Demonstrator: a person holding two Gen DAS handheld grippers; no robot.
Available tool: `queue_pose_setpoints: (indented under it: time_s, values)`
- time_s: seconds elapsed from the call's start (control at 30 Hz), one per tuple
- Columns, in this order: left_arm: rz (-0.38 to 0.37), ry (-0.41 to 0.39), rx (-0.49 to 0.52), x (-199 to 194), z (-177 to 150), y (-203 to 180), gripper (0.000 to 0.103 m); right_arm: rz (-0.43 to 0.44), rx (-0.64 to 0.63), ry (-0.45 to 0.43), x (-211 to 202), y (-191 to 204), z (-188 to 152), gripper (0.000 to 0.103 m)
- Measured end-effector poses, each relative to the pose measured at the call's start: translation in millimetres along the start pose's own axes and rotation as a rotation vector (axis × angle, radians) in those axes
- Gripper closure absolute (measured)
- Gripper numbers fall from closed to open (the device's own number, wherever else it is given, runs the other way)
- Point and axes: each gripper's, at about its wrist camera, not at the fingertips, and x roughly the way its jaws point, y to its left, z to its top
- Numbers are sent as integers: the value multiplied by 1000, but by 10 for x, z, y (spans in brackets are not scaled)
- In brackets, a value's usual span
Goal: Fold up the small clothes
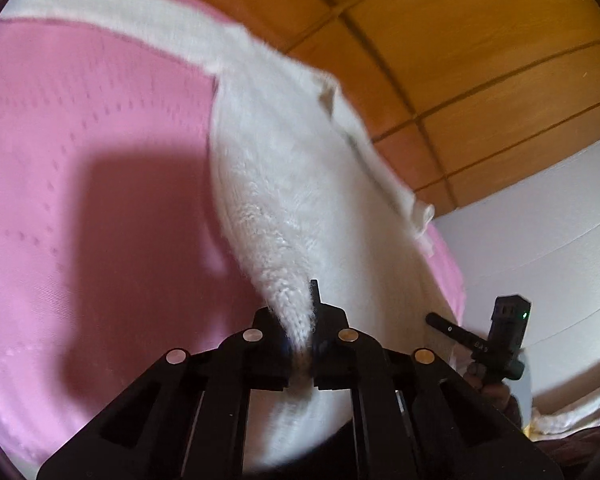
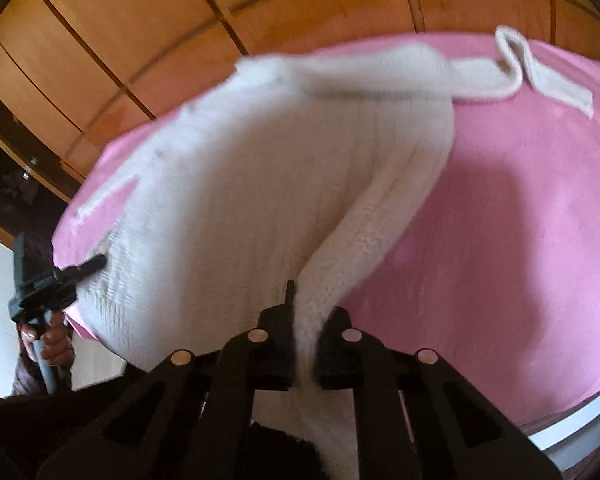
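Note:
A white knitted garment (image 1: 284,184) lies on a pink sheet (image 1: 80,160), with its near hem lifted. My left gripper (image 1: 302,336) is shut on a bunched fold of that hem. In the right wrist view my right gripper (image 2: 304,332) pinches another fold of the same garment (image 2: 260,168), which rises off the sheet (image 2: 500,220) toward the jaws. A long white sleeve (image 2: 512,64) trails away at the far right, folded back on itself. Each view shows the other gripper at the garment's edge: the right one (image 1: 500,340), and the left one (image 2: 60,276) with a hand on its handle.
Wooden cupboard panels (image 1: 460,40) stand behind the bed (image 2: 140,20). A white surface (image 1: 540,220) runs beside the sheet's right edge. The pink sheet's left corner (image 2: 72,216) drops off near the left gripper. A dark sleeve shows at the lower left.

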Motion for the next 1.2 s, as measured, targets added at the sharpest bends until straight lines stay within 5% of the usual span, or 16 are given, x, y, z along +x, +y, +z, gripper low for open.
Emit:
queue_pose_setpoints:
  time_s: [0.23, 0.37, 0.47, 0.57, 0.63, 0.7, 0.73, 0.8, 0.9, 1.07, 1.2]
  values:
    - [-62, -101, 1, -624, 96, -263, 99, 140, -39, -100, -584, 140, 80, 98]
    - [59, -39, 3, -553, -94, -145, 99, 99, -3, -13, -442, -62, -187, 98]
    - [218, 41, 4, -315, -246, 57, 98, 71, 41, 51, -238, -195, -375, 98]
    - [347, 32, 19, -254, -277, 99, 97, 29, 52, 82, -148, -307, -436, 95]
    - [335, -3, 2, -314, -236, 98, 80, 15, 68, 62, -175, -394, -369, 88]
    - [371, -62, 7, -391, -182, 59, 51, -17, 84, 8, -228, -491, -238, 70]
    - [388, -107, 14, -439, -141, 22, 50, -33, 106, -34, -274, -578, -149, 59]
    - [402, -141, 19, -462, -79, -47, 50, -93, 142, -111, -336, -740, 26, 56]
    - [419, -173, 40, -445, -19, -124, 50, -308, 126, -208, -322, -973, 375, 51]
    - [451, -149, 95, -323, -12, -223, 50, -507, 197, -271, -358, -1478, 807, 50]
    - [450, -109, 72, -142, 16, -194, 50, -609, 113, -265, -278, -1820, 1103, 48]
